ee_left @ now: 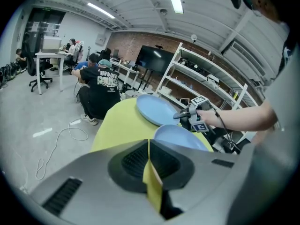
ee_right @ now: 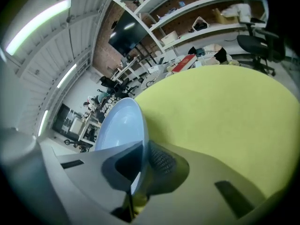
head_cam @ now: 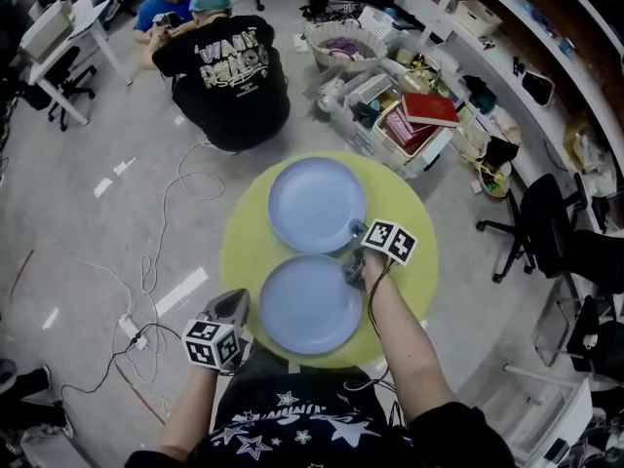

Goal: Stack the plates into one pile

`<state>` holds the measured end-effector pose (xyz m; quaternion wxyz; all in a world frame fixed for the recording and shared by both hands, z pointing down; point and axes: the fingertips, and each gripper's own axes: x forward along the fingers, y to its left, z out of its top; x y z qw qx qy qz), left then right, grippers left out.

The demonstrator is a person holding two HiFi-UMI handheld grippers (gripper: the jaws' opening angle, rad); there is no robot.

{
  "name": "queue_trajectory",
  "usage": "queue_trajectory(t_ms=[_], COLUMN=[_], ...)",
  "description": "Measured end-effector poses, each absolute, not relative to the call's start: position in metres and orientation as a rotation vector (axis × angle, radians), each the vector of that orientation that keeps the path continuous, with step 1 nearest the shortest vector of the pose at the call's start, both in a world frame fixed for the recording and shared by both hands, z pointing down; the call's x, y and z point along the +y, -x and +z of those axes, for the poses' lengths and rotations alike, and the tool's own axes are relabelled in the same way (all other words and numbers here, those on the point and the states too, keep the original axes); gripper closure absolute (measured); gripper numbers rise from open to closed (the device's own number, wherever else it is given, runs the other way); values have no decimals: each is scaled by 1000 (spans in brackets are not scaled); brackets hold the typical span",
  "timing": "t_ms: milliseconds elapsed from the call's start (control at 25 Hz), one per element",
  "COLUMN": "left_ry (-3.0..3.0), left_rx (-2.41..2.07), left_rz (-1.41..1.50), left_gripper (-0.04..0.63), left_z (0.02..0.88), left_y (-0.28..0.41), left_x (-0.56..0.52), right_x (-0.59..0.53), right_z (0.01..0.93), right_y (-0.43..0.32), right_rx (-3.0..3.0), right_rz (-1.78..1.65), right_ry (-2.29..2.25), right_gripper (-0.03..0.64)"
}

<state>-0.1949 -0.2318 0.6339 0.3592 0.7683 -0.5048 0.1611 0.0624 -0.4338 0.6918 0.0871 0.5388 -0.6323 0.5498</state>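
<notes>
Two light blue plates lie side by side on a round yellow-green table [head_cam: 242,252]. The far plate [head_cam: 317,203] has its near right rim between the jaws of my right gripper [head_cam: 355,247], which is shut on it. In the right gripper view the far plate [ee_right: 119,121] runs edge-on into the right gripper [ee_right: 140,149]. The near plate [head_cam: 310,303] lies flat, untouched. My left gripper [head_cam: 232,307] hovers at the table's front left edge, shut with nothing in it. The left gripper view shows the left gripper [ee_left: 149,146] closed, with both plates [ee_left: 154,109] [ee_left: 180,137] beyond.
A person in a black shirt [head_cam: 229,66] crouches on the floor behind the table. Crates of books and clutter [head_cam: 400,115] stand at the back right. Cables [head_cam: 146,261] trail on the floor at left. An office chair [head_cam: 546,227] and shelving are at right.
</notes>
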Motion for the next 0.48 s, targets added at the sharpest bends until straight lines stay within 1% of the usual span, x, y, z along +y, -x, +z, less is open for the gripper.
queue_trajectory(t_ms=[240,480], left_ry=[-1985,-2013], left_rx=[-1313,-1309], left_rz=[422,415], left_gripper=[575,575], left_z=[629,624], left_y=[201,201], left_x=[-234,-237], right_x=[-439,-432], right_z=[673,651], right_y=[-66,-74], right_rx=[-1919,-1970], right_rz=[1605,1671], right_ry=[-1653,-1714], right_gripper=[586,586])
